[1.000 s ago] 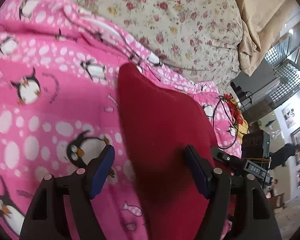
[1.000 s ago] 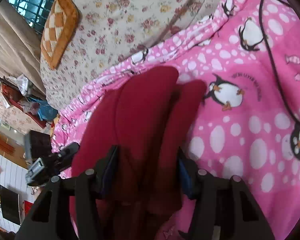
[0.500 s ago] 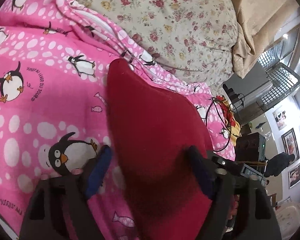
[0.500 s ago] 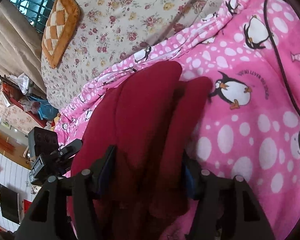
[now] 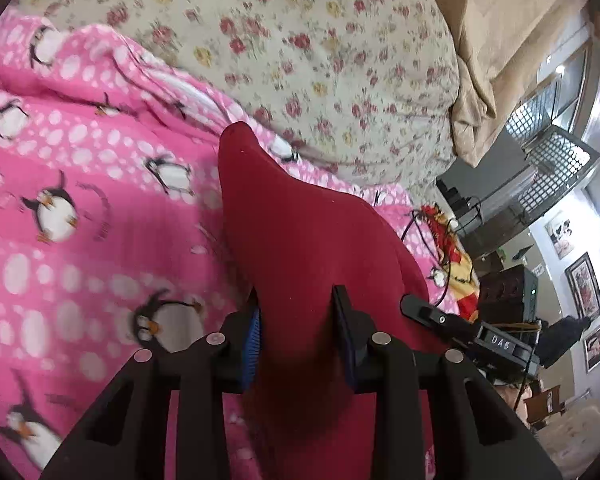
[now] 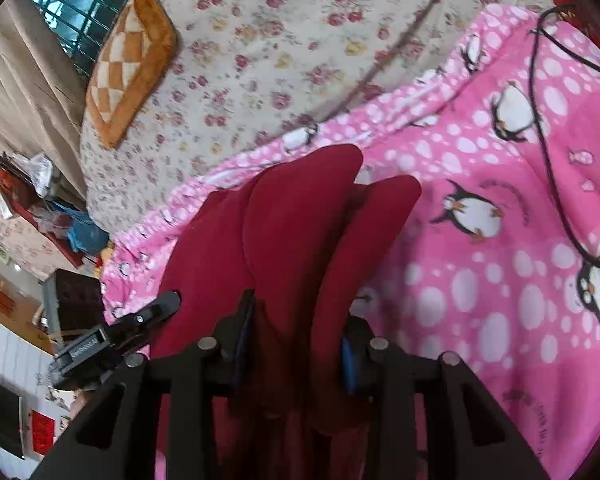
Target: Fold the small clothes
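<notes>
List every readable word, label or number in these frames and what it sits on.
"DAS": white label on the other gripper's black body, left wrist view.
Same label in the right wrist view: too blurred to read.
Script printed beside the penguins on the pink blanket: too small and blurred to read.

Home, bedroom. Bed spread with pink penguin blanket [image 5: 72, 208], floral quilt [image 5: 320, 52] bunched behind it. Orange checked cushion [image 6: 128, 64] on quilt. Beige curtain [image 5: 512, 36] beside barred window [image 6: 80, 4]. Framed pictures [image 5: 582, 284] on white wall. Dark cabinet [image 6: 76, 300] past bed edge, cluttered shelf [image 6: 32, 200] with bags and cloth beyond it. Black cable [image 6: 540, 120] trailing over blanket. Soft furnishings, personal clutter, wall decor: lived-in household, not workplace.
</notes>
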{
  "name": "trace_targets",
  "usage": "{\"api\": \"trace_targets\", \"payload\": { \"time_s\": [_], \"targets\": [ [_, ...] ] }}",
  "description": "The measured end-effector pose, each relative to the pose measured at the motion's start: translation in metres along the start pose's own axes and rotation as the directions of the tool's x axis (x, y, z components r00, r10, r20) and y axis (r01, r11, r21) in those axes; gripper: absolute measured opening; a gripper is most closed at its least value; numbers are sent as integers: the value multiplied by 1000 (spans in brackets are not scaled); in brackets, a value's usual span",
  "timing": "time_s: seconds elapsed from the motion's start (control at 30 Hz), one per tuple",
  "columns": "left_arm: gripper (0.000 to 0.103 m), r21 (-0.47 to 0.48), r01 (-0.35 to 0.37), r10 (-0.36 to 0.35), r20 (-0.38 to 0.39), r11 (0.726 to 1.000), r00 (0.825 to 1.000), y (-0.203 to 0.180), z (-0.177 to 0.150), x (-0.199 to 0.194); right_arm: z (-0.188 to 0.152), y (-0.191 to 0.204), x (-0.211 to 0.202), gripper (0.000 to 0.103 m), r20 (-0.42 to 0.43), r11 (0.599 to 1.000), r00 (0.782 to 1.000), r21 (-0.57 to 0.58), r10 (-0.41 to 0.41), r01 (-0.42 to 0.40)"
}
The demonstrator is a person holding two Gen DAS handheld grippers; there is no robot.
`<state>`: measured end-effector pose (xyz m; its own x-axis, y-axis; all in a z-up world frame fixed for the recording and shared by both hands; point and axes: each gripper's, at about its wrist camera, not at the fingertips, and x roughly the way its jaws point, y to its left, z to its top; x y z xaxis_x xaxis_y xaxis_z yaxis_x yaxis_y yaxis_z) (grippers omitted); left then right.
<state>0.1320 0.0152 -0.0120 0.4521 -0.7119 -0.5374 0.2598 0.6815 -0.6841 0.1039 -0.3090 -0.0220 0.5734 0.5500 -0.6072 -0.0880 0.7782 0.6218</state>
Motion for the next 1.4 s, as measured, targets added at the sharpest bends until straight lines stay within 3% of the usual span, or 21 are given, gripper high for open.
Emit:
{"api": "trace_targets", "payload": {
  "time_s": [0.13,0.3,0.47,0.57,0.6,0.67,0.77,0.9,0.97,1.0,1.07,1.2,1.27,1.3,1.33,1.37,1.4],
  "targets": [
    [19,-18,-2,2,18,1000,1000,12,12,-38,2,25,10,36,-11,998,998,-9,64,-64],
    [19,-38,-71,72,44,997,996,32,15,-81,-1,56,34,36,-60,987,985,-6,159,-160],
    [21,-106,-144,150,49,984,987,63,18,-91,-14,75,70,36,-114,977,971,22,211,-210],
    [28,-154,-221,221,-20,963,975,78,15,-74,-22,76,93,38,-145,985,974,21,174,-173],
    [33,-168,-229,227,-32,959,973,83,13,-69,-25,74,100,44,-155,989,977,21,147,-146],
    [39,-200,-221,220,-25,955,975,87,11,-67,-30,68,107,49,-160,990,978,28,138,-135],
    [39,-239,-201,202,-19,950,979,90,10,-70,-28,72,101,51,-157,991,978,24,135,-133],
    [39,-259,-211,247,115,943,962,85,10,-103,-19,77,67,52,-120,987,981,62,153,-147],
    [39,-234,-215,258,170,948,951,77,8,-119,-15,85,45,52,-88,994,990,15,108,-107],
    [39,-198,-203,241,187,959,952,69,3,-127,-15,98,31,53,-70,996,997,-70,45,-50],
    [39,-132,-195,217,182,972,959,56,-4,-130,-23,130,15,55,-41,960,998,-279,-54,40],
    [31,60,-307,300,96,950,949,24,-30,-112,-56,185,26,53,-19,815,999,-578,-47,27],
    [31,73,-342,341,19,937,940,27,-37,-94,-73,193,47,52,-56,753,994,-658,-89,30],
    [31,79,-361,362,-7,929,932,29,-40,-85,-77,190,58,52,-62,735,987,-675,-150,69],
    [31,87,-367,369,-9,926,929,28,-42,-82,-80,178,74,52,-68,722,964,-677,-255,143],
    [33,97,-386,388,-4,917,921,25,-42,-80,-81,167,83,56,-75,719,947,-670,-312,183],
    [40,105,-387,389,0,916,921,24,-42,-78,-81,155,88,70,-76,723,937,-658,-341,210]
  ]
}}
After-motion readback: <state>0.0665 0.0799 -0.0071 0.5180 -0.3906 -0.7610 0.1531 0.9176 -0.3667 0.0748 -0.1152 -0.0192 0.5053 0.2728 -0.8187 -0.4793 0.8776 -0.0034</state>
